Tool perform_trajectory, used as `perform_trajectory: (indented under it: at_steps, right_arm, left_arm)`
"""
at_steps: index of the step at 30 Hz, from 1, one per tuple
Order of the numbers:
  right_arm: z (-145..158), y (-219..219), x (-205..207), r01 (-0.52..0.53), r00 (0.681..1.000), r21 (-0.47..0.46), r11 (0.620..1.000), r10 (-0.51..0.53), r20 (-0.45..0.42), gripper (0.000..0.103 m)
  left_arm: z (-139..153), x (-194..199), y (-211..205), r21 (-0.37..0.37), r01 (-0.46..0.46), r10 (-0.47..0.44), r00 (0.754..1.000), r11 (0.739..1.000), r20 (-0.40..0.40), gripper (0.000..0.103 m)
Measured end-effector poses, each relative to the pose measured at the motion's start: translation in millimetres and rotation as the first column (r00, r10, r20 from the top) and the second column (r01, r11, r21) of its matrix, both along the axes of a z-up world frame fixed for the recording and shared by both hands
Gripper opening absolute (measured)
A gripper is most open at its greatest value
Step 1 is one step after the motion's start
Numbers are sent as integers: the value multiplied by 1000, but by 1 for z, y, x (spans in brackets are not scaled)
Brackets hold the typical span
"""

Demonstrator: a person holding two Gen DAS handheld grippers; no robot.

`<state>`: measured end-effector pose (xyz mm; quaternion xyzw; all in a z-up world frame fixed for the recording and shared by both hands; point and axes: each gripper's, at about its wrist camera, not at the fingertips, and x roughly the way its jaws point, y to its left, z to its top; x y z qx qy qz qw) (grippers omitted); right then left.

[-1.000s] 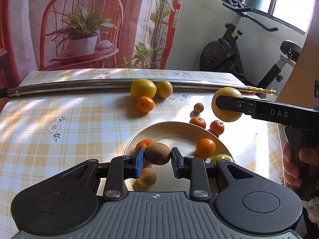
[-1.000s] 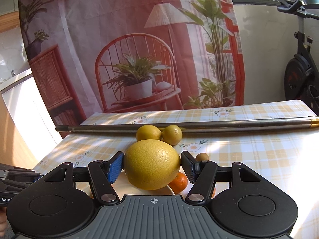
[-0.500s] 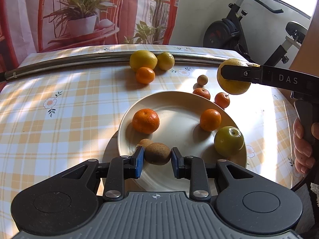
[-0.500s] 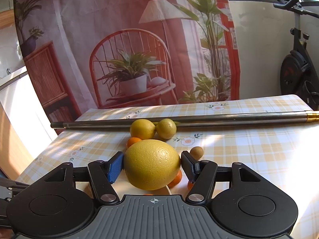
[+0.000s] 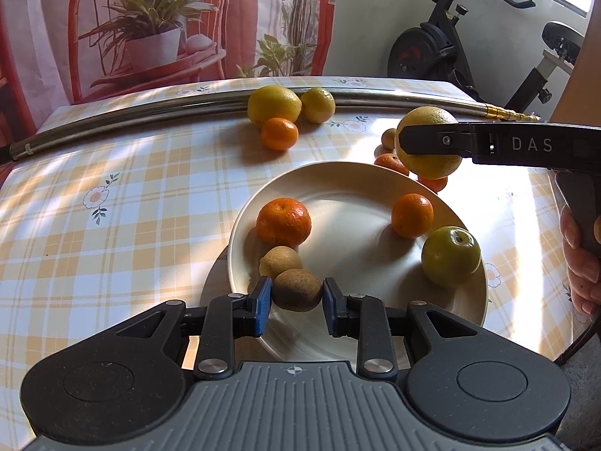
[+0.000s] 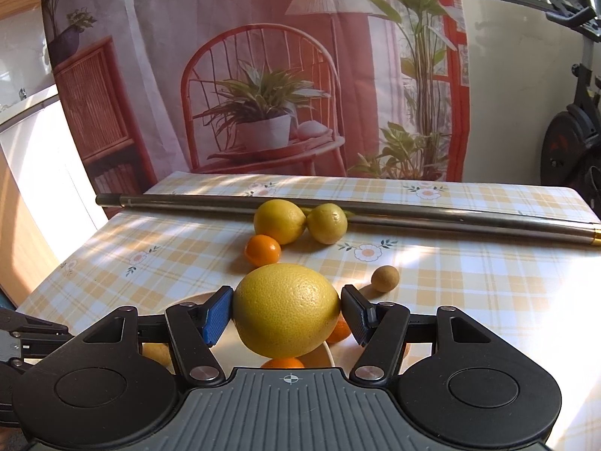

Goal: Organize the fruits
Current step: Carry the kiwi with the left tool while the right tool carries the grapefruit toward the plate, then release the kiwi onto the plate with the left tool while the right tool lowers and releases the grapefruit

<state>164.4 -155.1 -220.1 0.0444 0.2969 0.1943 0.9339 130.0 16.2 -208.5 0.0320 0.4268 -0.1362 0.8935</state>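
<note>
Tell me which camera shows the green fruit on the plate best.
Left wrist view: the green fruit sits whole and unobstructed at the plate's right rim. In the right wrist view it cannot be seen; the held yellow citrus and the gripper body cover most of the plate.

Table's got a yellow plaid floral cloth [image 5: 112, 195] with a cream plate [image 5: 345, 184] on it. Behind the plate there's a long metal pole [image 5: 124, 116], with two lemons [image 5: 274, 103] and a mandarin [image 5: 279, 133] touching just in front of it.
</note>
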Motion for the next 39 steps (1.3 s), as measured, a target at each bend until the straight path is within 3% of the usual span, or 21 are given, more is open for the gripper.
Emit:
perform_trajectory:
  at_steps: [20, 30, 35, 39]
  right_arm:
    - [-15, 34, 27, -112, 992, -98, 989, 105, -73, 59]
    - [-27, 38, 31, -144, 984, -102, 984, 132, -123, 59]
    - [-28, 44, 27, -155, 985, -145, 977, 143, -93, 59]
    - [-27, 47, 25, -152, 986, -158, 976, 139, -87, 59]
  left_arm:
    - [-4, 11, 1, 34, -20, 19, 999, 999, 28, 31]
    - [-5, 13, 3, 14, -25, 25, 999, 1000, 27, 31]
    - [-8, 14, 10, -55, -44, 45, 999, 998, 8, 30]
    - [-9, 14, 8, -48, -40, 40, 999, 998, 11, 30]
